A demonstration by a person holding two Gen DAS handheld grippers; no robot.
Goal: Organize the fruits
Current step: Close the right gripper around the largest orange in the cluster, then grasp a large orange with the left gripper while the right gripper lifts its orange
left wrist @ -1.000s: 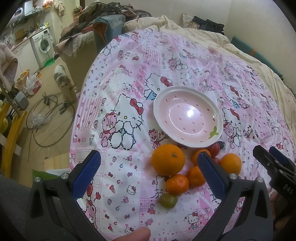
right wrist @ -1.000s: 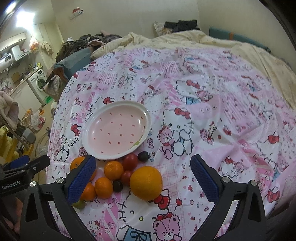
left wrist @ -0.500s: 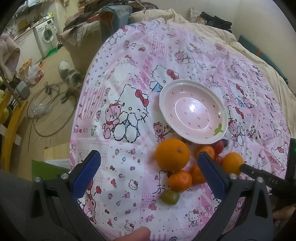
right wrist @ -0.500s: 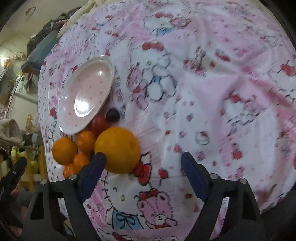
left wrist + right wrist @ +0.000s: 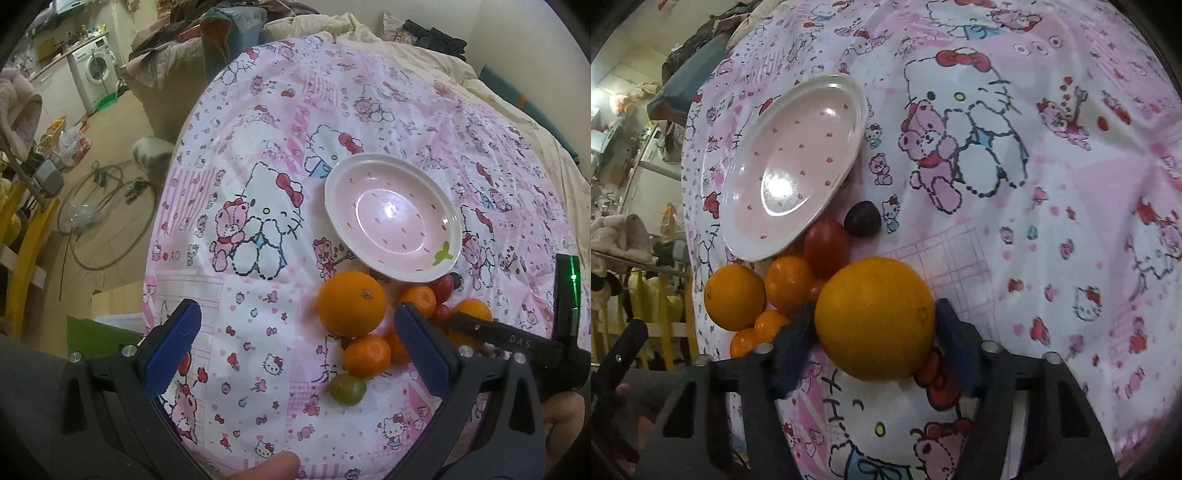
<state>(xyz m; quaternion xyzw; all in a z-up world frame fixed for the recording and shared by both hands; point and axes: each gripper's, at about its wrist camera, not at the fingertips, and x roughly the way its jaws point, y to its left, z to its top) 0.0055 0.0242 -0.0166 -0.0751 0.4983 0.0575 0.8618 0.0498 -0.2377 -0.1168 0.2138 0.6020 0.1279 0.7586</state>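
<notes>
Fruits, orange and red, cluster beside the pink speckled plate (image 5: pixel 448 236); right gripper (image 5: pixel 875 343) closing around large orange (image 5: pixel 874 318); left gripper (image 5: pixel 295 343) spread.

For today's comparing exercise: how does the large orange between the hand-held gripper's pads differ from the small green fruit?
The large round orange is much bigger than the small green fruit. One is bright orange, the other dull green. The orange sits between the right hand-held gripper pads; the green fruit lies free. Both are round and rest on the cloth.
</notes>
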